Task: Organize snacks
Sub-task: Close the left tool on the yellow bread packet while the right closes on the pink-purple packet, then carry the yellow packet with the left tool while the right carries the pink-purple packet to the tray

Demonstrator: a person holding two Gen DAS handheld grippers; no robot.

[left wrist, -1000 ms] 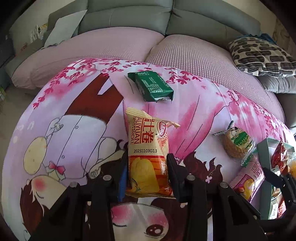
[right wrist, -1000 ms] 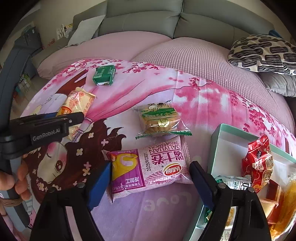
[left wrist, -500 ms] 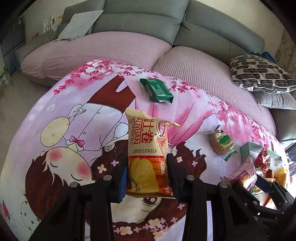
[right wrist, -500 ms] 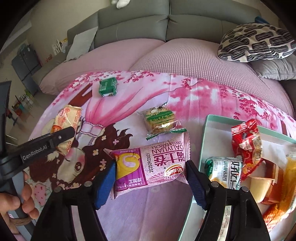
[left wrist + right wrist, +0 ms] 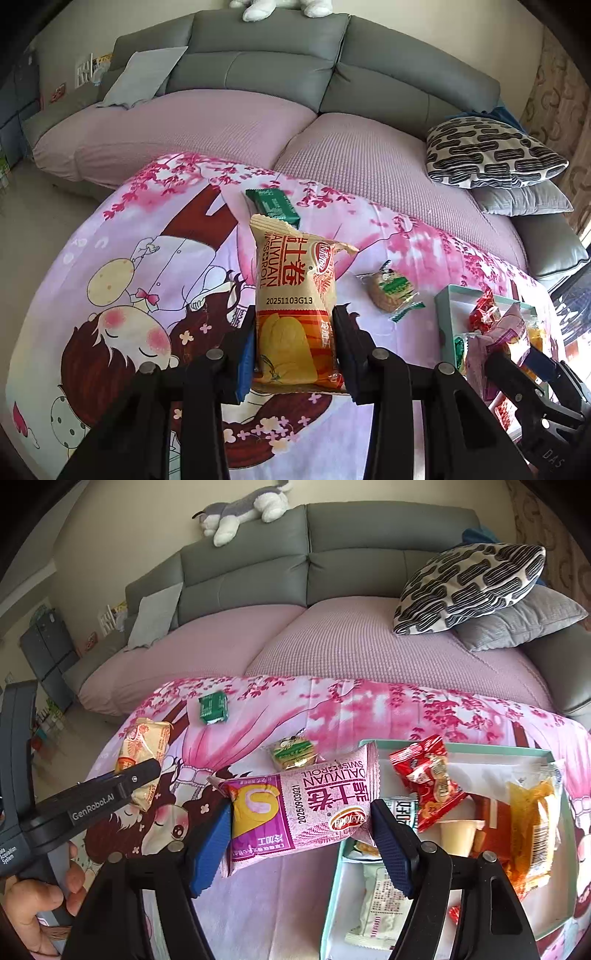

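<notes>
My left gripper (image 5: 295,350) stays clamped on the orange Swiss roll packet (image 5: 295,306), its pads pressing both long sides, the packet standing up with its crimped end at twelve o'clock. A second ago this packet hung close over the cartoon blanket (image 5: 147,277); now I have lifted it, and much more of the grey sofa (image 5: 277,62) and the blanket's left edge shows around it. The green packet (image 5: 275,205), which lay clear above the orange one, now sits just behind its top edge at twelve o'clock. The round biscuit pack (image 5: 391,291) lies at three o'clock of my held packet, nearer the teal box (image 5: 443,314) than before in the view.

My right gripper (image 5: 301,834) holds the pink Swiss roll packet (image 5: 299,805) crosswise, blue pads on its two short ends. A second ago that packet lay flat on the blanket with the jaws standing wider and clear of it; they have since closed onto it and raised it, so its right end now overlaps the teal box's left rim. The biscuit pack peeks out at twelve o'clock behind it. Inside the box the red candy bag (image 5: 424,779) lies at two o'clock of the pink packet, an orange-filled clear bag (image 5: 532,827) at three. My left hand (image 5: 33,901) shows at eight o'clock.
</notes>
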